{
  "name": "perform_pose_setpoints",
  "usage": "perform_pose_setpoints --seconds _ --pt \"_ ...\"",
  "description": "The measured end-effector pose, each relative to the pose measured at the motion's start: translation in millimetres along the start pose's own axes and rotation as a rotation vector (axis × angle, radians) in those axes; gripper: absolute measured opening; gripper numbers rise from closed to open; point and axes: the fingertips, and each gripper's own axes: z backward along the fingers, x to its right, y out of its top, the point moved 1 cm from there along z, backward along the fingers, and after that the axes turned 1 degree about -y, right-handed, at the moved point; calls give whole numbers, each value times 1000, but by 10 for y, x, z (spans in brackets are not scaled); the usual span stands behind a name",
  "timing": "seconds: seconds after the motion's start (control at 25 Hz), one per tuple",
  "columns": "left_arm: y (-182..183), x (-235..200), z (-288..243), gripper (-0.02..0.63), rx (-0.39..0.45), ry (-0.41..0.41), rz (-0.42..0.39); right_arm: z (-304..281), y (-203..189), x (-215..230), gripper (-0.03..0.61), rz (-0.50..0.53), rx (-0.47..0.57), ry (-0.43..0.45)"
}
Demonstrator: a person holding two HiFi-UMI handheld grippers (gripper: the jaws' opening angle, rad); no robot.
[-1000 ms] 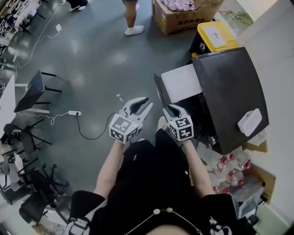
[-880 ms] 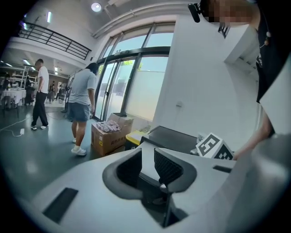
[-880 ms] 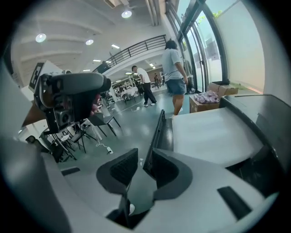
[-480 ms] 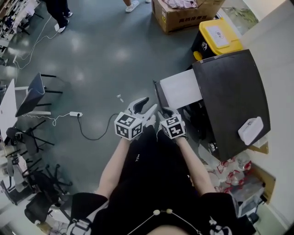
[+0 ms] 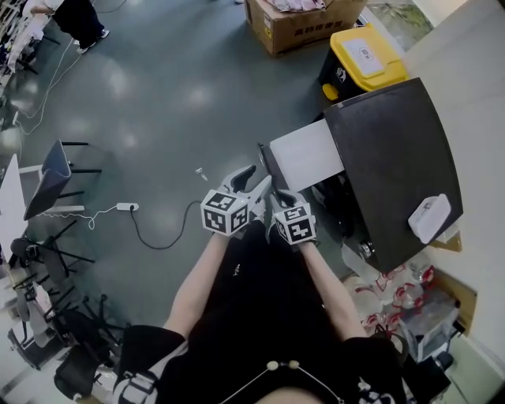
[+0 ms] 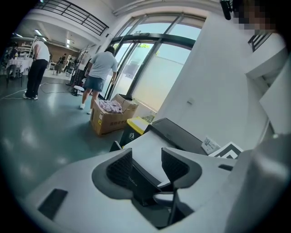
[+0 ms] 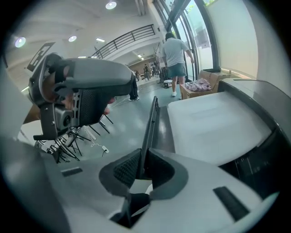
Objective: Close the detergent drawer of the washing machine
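The washing machine [image 5: 394, 166] has a dark top, and its white detergent drawer [image 5: 304, 154] is pulled out toward me, ending in a thin dark front panel [image 5: 263, 162]. My right gripper [image 5: 282, 196] is at the panel's near end. In the right gripper view it [image 7: 143, 166] has just been closing, and its pads now pinch the panel's edge [image 7: 150, 127]. My left gripper [image 5: 256, 180] is beside it on the left. Its jaws [image 6: 148, 166] have just been opening and stand wide around the panel [image 6: 136, 182] without pressing it.
A small white box [image 5: 430, 213] lies on the machine's top. Behind the machine stand a yellow-lidded bin [image 5: 359, 55] and a cardboard box [image 5: 304, 20]. On the grey floor to the left are a chair [image 5: 51, 170] and a power strip with cable [image 5: 126, 207]. People stand far off.
Both grippers have come together and moved down to the drawer's front panel. The left jaws have spread wider. The right jaws have closed onto the panel.
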Motion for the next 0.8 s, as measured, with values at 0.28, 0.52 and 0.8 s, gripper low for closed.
perform_pose_setpoints --seconds 0.28,0.52,0.8 --pt "-65 -19 -123 188 -18 -22 29 80 37 23 51 -11 1 -2" --pt "-178 -73 -314 187 -52 2 52 123 63 25 48 -19 10 -3" --pt "-217 -130 -502 187 -92 34 64 173 66 40 48 -23 22 7"
